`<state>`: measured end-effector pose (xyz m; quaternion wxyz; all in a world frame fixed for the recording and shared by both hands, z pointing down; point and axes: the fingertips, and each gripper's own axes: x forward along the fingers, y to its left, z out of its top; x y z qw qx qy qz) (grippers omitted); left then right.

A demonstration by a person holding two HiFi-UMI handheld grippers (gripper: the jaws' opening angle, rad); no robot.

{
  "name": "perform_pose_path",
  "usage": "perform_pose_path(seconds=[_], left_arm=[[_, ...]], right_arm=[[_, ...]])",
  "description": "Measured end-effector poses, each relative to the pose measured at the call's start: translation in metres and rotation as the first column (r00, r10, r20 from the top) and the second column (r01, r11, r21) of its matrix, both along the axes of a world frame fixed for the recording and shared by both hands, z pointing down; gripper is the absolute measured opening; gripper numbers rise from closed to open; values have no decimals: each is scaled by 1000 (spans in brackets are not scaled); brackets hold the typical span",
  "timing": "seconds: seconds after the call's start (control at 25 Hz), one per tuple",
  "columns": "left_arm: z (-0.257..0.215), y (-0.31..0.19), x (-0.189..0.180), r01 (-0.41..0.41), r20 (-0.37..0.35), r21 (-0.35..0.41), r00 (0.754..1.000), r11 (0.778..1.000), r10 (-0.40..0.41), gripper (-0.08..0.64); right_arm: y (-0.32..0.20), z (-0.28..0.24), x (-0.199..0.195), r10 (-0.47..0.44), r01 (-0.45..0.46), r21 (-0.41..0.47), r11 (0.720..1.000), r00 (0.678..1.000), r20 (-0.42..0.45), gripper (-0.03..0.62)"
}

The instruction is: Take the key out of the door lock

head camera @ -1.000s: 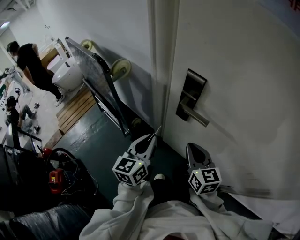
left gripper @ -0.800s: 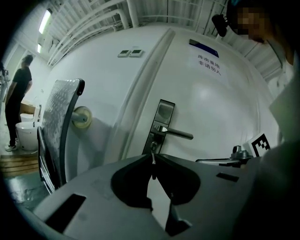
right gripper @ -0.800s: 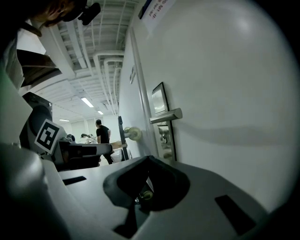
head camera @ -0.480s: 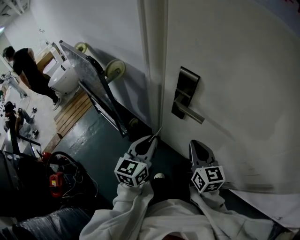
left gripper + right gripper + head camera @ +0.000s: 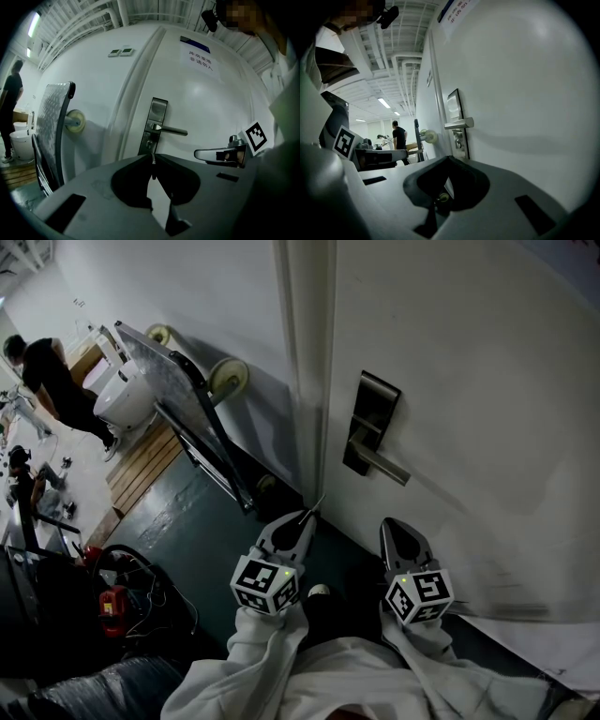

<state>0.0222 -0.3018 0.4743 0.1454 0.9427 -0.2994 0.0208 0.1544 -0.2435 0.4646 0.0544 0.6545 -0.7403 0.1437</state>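
The grey lock plate [image 5: 373, 423] with its lever handle [image 5: 382, 465] sits on the white door [image 5: 469, 381], ahead of both grippers and apart from them. My left gripper [image 5: 305, 519] is shut on the key [image 5: 316, 503], a thin metal sliver sticking out past its tips toward the door edge. In the left gripper view the key [image 5: 153, 161] stands upright between the closed jaws, below the lock plate [image 5: 157, 123]. My right gripper [image 5: 395, 530] hangs shut and empty to the right, below the handle; its view shows the lock plate [image 5: 456, 123] beyond its jaws [image 5: 449, 161].
A metal hand truck [image 5: 178, 399] with pale wheels [image 5: 228, 378] leans on the wall left of the door frame [image 5: 305, 371]. Farther left are a white toilet [image 5: 129, 392], a wooden pallet [image 5: 150, 457] and a person in black [image 5: 52, 371]. Cables and a red tool [image 5: 112, 601] lie at lower left.
The head view has shifted slightly, so the lock plate sits a little further left. Both grippers hold their places, the left still shut on the key.
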Motion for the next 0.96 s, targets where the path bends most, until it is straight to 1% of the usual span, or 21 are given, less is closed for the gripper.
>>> perform_pose_path(seconds=[0.56,0.96], left_arm=[[4,2,2,-9,-5,-19,1000,1000,9,28],[4,0,7,-17,-25,-26,1000,1000,16,28]], right_arm=[[3,4,-1,5,-5,-12,1000,1000,5,51],[3,6,1,8,-8,-16,1000,1000,8,51]])
